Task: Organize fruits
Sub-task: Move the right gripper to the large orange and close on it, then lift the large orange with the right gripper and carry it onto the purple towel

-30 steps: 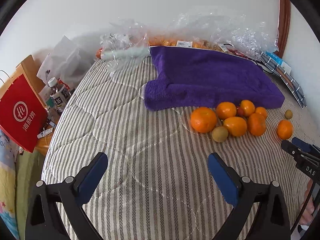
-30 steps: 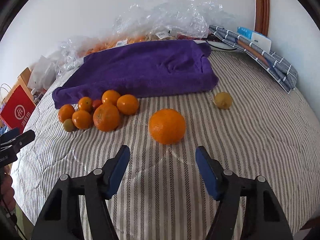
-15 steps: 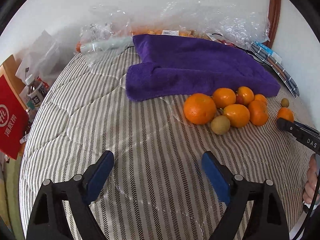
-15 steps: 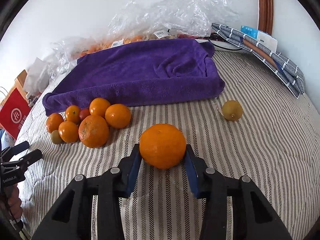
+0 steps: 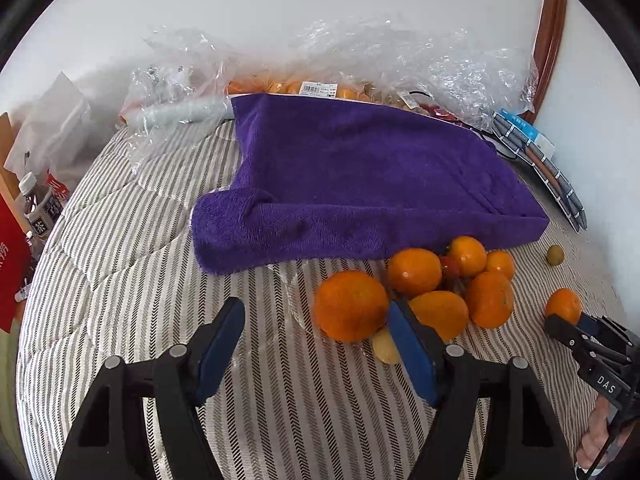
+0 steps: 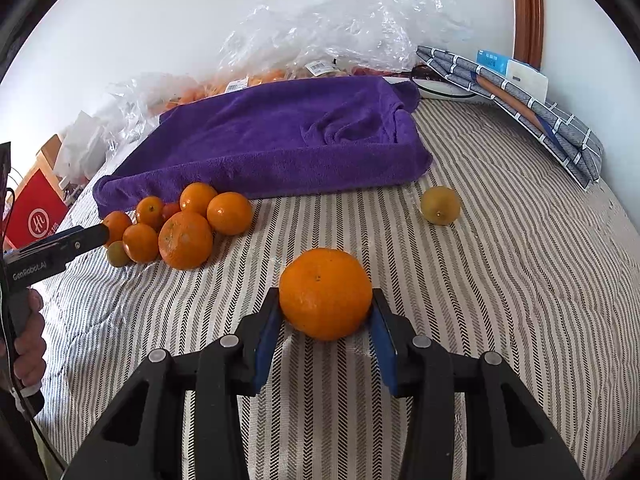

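My right gripper (image 6: pixel 325 322) is shut on a lone orange (image 6: pixel 325 294), which sits just above the striped bedcover (image 6: pixel 500 300); it also shows in the left wrist view (image 5: pixel 563 305). A cluster of several oranges (image 6: pixel 185 239) lies in front of a folded purple towel (image 6: pixel 280 136). My left gripper (image 5: pixel 316 350) is open and empty, with its right finger beside the cluster's biggest orange (image 5: pixel 351 305) and a small green-yellow fruit (image 5: pixel 386 346). Another small yellow-green fruit (image 6: pixel 440 205) lies alone to the right.
Clear plastic bags holding more oranges (image 5: pixel 304 88) lie along the back wall. A folded grey patterned cloth (image 6: pixel 532 120) is at the far right. A red paper bag (image 6: pixel 34 216) and bottles (image 5: pixel 38 216) stand off the bed's left edge.
My right gripper closed on the lone orange. My left gripper moved forward and right, up to the orange cluster, still open.
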Action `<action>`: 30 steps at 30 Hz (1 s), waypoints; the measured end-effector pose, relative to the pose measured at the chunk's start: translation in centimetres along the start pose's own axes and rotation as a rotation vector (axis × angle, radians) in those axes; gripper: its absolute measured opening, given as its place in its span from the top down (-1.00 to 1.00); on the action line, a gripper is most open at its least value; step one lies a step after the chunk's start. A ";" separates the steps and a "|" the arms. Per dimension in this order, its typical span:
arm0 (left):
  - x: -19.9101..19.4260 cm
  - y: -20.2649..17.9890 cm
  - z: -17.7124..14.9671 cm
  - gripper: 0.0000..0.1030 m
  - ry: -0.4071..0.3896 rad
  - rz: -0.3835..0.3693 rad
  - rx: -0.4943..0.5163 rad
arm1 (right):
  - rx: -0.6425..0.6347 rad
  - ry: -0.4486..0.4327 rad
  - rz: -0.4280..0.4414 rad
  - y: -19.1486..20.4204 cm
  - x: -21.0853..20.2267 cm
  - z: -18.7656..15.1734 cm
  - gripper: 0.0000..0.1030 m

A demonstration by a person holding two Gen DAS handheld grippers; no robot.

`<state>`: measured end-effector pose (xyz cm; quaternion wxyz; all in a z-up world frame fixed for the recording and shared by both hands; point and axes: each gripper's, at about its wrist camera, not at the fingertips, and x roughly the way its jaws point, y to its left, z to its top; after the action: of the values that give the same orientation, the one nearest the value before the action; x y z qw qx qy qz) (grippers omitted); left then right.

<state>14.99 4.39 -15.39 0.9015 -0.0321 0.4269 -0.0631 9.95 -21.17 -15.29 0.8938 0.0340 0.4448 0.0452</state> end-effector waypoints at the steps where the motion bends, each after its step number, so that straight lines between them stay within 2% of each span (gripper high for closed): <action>1: 0.2 0.0 0.2 -0.34 0.009 -0.005 0.001 | -0.004 0.000 0.000 0.0 0.1 0.0 0.17; 9: 2.1 -0.8 1.0 -0.21 0.071 -0.001 -0.013 | -0.004 0.004 0.008 0.1 0.9 0.7 0.10; 12: 2.1 -0.6 0.9 -0.05 0.073 -0.021 -0.025 | -0.012 0.006 0.008 0.1 1.2 1.0 0.05; 14: 1.9 -0.6 0.8 0.24 0.073 -0.046 -0.028 | -0.015 0.005 0.003 0.3 1.3 1.2 0.04; 17: 1.9 -0.6 0.8 0.25 0.076 -0.049 -0.037 | -0.035 0.008 -0.006 0.5 1.5 1.3 0.04; 21: 1.7 -0.3 0.6 0.25 0.073 -0.056 -0.060 | -0.026 0.001 0.015 0.3 1.2 1.2 0.16; 30: 0.2 0.4 0.2 0.25 0.045 -0.042 -0.080 | -0.001 -0.019 0.023 -0.2 -0.3 1.4 0.17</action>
<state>15.34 4.81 -15.46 0.8881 -0.0755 0.4487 -0.0655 10.90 -21.41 -14.28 0.8974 0.0387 0.4361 0.0553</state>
